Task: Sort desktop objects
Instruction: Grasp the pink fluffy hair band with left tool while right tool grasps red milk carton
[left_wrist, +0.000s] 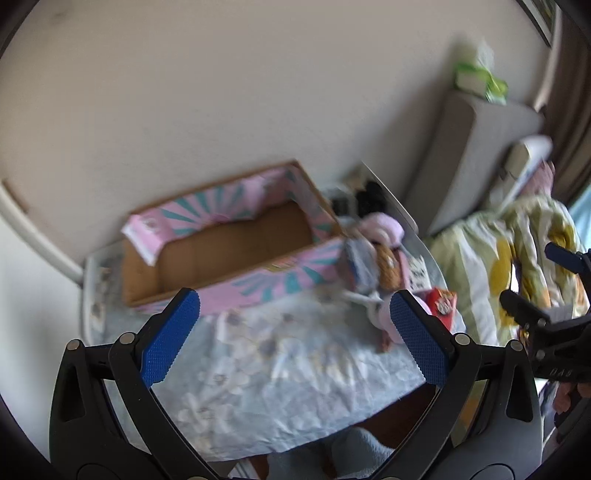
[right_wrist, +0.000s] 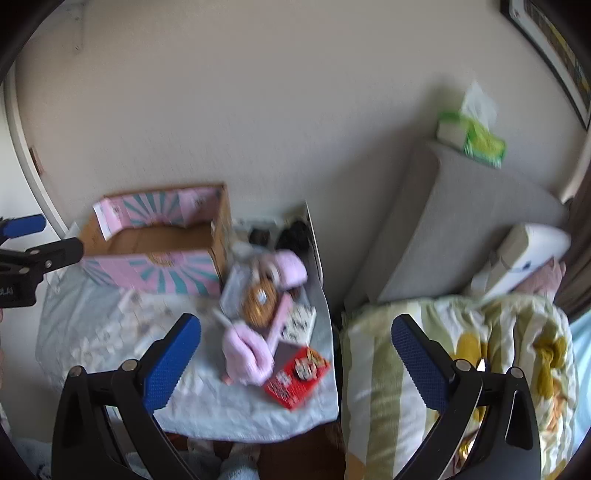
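An open pink and teal cardboard box (left_wrist: 221, 251) (right_wrist: 155, 254) stands at the back left of a small table covered with a pale floral cloth (left_wrist: 288, 369) (right_wrist: 103, 332). Its inside looks empty. A pile of objects lies at the table's right side: a fluffy pink item (right_wrist: 245, 354), a round brown item (right_wrist: 260, 299), a red packet (right_wrist: 297, 376) (left_wrist: 443, 304), a white patterned card (right_wrist: 301, 323). My left gripper (left_wrist: 293, 332) is open and empty above the cloth. My right gripper (right_wrist: 295, 354) is open and empty above the pile.
A bed with a yellow-green flowered quilt (right_wrist: 461, 362) (left_wrist: 498, 266) stands right of the table. A grey headboard (right_wrist: 461, 221) carries a green tissue pack (right_wrist: 476, 136). A beige wall runs behind. Dark objects (right_wrist: 291, 232) lie at the table's back.
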